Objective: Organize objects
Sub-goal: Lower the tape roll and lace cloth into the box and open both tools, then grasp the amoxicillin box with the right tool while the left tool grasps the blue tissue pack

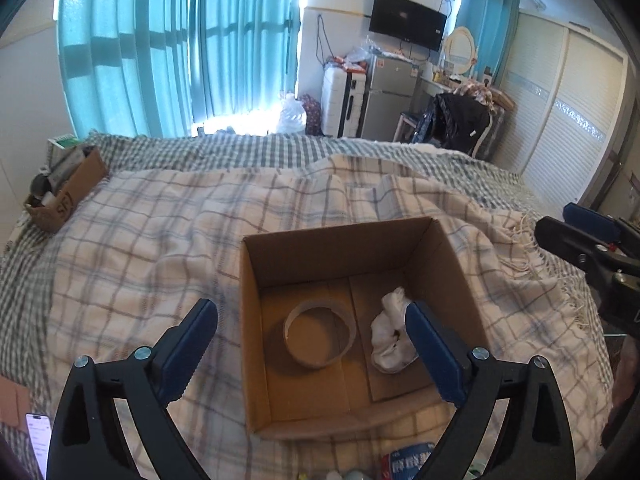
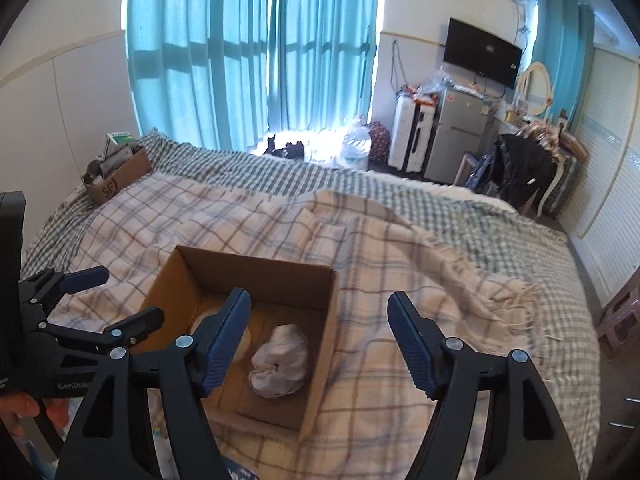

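Observation:
An open cardboard box [image 1: 280, 360] sits on the plaid blanket on the bed. Inside it lie a tape roll [image 1: 320, 334] and a crumpled white cloth [image 1: 390, 332]. My left gripper [image 1: 312, 320] is open and empty, hovering above the box, its right finger over the cloth. My right gripper [image 2: 320, 312] is open and empty, above the box's right wall [image 2: 324, 340]; the cloth [image 2: 280, 364] shows below it. The left gripper also shows in the right wrist view [image 2: 96, 300], and the right gripper at the edge of the left wrist view [image 1: 576, 232].
A second cardboard box [image 1: 66, 192] with small items stands at the bed's far left corner. A phone [image 1: 38, 448] lies at the lower left. A blue-and-white packet [image 1: 408, 460] lies just in front of the box. A fringed blanket edge [image 1: 532, 240] lies to the right.

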A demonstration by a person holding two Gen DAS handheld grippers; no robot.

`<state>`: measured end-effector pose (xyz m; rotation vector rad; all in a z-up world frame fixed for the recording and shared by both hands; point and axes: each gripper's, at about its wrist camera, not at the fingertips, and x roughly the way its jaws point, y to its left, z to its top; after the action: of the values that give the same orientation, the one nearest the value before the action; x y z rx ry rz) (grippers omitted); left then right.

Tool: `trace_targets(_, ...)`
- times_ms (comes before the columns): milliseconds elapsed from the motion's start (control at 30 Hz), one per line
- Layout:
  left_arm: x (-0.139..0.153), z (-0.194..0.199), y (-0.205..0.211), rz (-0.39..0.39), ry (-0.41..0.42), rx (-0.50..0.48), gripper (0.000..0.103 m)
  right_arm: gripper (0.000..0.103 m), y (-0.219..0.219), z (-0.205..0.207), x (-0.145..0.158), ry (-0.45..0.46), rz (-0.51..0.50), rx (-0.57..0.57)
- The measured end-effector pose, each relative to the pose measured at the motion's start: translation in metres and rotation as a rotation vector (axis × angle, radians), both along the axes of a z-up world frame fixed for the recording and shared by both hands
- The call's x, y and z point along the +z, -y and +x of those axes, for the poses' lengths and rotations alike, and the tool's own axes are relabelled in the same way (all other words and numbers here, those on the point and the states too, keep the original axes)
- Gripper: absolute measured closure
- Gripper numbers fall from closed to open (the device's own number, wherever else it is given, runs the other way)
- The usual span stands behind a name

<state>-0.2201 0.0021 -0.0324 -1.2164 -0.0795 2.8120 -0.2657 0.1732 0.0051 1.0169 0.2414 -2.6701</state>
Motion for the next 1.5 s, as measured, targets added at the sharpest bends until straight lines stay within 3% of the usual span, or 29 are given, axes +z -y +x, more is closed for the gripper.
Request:
trace_targets(133, 0.031, 0.038, 0.004, -0.025, -0.061, 0.036, 0.005, 0.023, -0.016, 0.047, 0.036, -0.043, -0.014, -0.012)
trace_targets(200, 0.041, 0.058, 0.004, -0.026, -0.074, 0.058, 0.003, 0.021, -0.024, 0.074, 0.048, -0.055, -0.039, -0.003)
trace_targets(300, 0.054, 0.092, 0.006, -0.012, -0.105, 0.082, 0.000, 0.021, -0.029, 0.107, 0.056, -0.081, 0.001, -0.004)
trace_targets(400, 0.061, 0.121, 0.006, -0.012, -0.134, 0.090, 0.000, 0.021, -0.034, 0.136, 0.060, -0.091, 0.042, -0.008)
trace_targets(567, 0.049, 0.149, 0.006, -0.029, -0.113, 0.130, 0.000, 0.021, -0.046, 0.185, 0.056, -0.110, 0.050, -0.008)
trace_targets(767, 0.011, 0.181, 0.009, -0.070, -0.063, 0.155, 0.000, 0.021, -0.029, 0.227, 0.019, -0.090, 0.112, 0.066)
trace_targets(867, -0.016, 0.200, 0.011, -0.127, -0.032, 0.163, 0.000, 0.021, -0.017, 0.240, -0.015, -0.033, 0.110, 0.106)
trace_targets(967, -0.042, 0.218, 0.012, -0.137, -0.004, 0.121, 0.000, 0.021, -0.001, 0.246, -0.048, 0.029, 0.097, 0.153)
trace_targets(1067, -0.059, 0.218, 0.010, -0.218, 0.019, 0.098, 0.000, 0.019, 0.017, 0.248, -0.077, 0.091, 0.067, 0.212)
trace_targets(1133, -0.067, 0.216, 0.012, -0.267, 0.029, 0.108, 0.000, 0.011, 0.024, 0.248, -0.094, 0.124, 0.049, 0.223)
trace_targets(1500, -0.085, 0.210, 0.034, -0.213, 0.063, 0.119, 0.000, 0.011, 0.048, 0.228, -0.144, 0.286, 0.039, 0.276)
